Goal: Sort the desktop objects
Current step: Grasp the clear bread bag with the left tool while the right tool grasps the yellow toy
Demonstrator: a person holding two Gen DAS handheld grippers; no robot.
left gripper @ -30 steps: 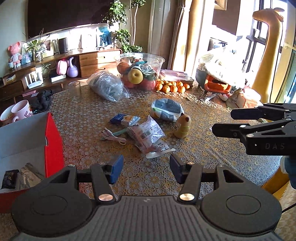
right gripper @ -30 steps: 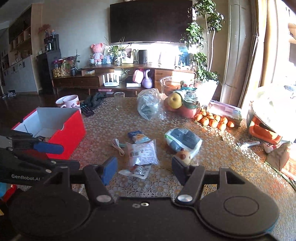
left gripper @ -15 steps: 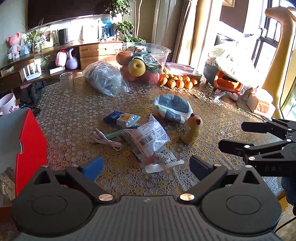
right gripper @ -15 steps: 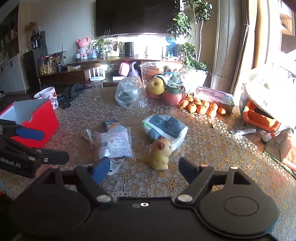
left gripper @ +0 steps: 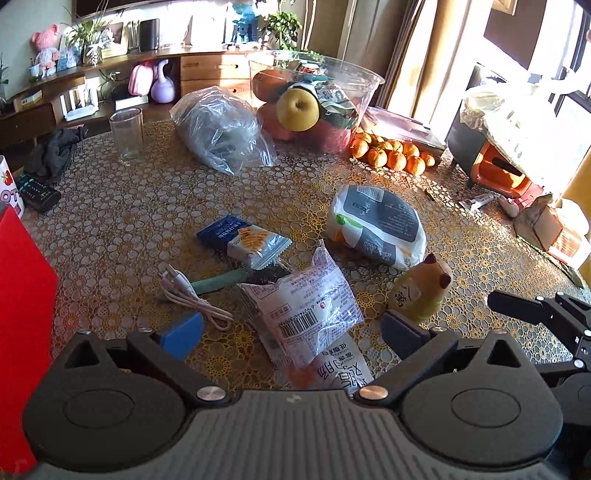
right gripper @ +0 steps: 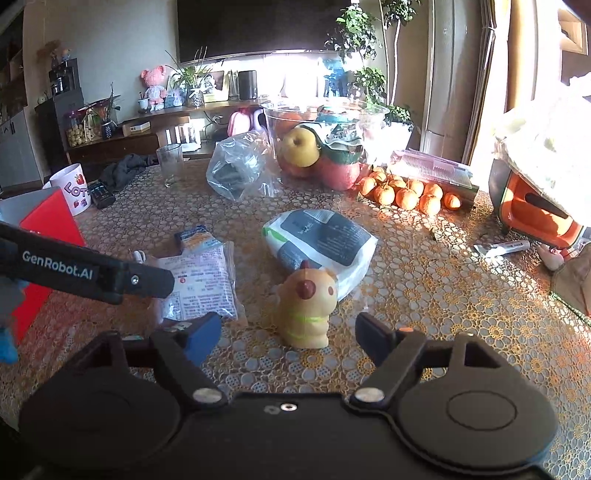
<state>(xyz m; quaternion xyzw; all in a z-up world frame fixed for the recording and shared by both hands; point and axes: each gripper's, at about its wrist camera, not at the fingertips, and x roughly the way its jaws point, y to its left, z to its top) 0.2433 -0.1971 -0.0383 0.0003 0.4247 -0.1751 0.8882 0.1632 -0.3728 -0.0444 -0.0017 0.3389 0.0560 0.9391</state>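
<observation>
left gripper [left gripper: 291, 334] jaws wide — snack packet [left gripper: 306, 306] between, seemingly untouched

You face a dark television [right gripper: 258, 26] on a pale wall [right gripper: 110, 40], above a long wooden sideboard [right gripper: 147, 136]. Tall curtains [left gripper: 369, 51] hang beside a leafy plant [right gripper: 365, 55]. Strong sunlight from your right-hand window [left gripper: 535, 40] floods the lace-patterned tablecloth [right gripper: 443, 288].

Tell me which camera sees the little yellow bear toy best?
The right wrist view: the small yellow bear-shaped toy stands whole, facing it. The left wrist view shows the toy from its side, partly hidden behind the tongs.
</observation>
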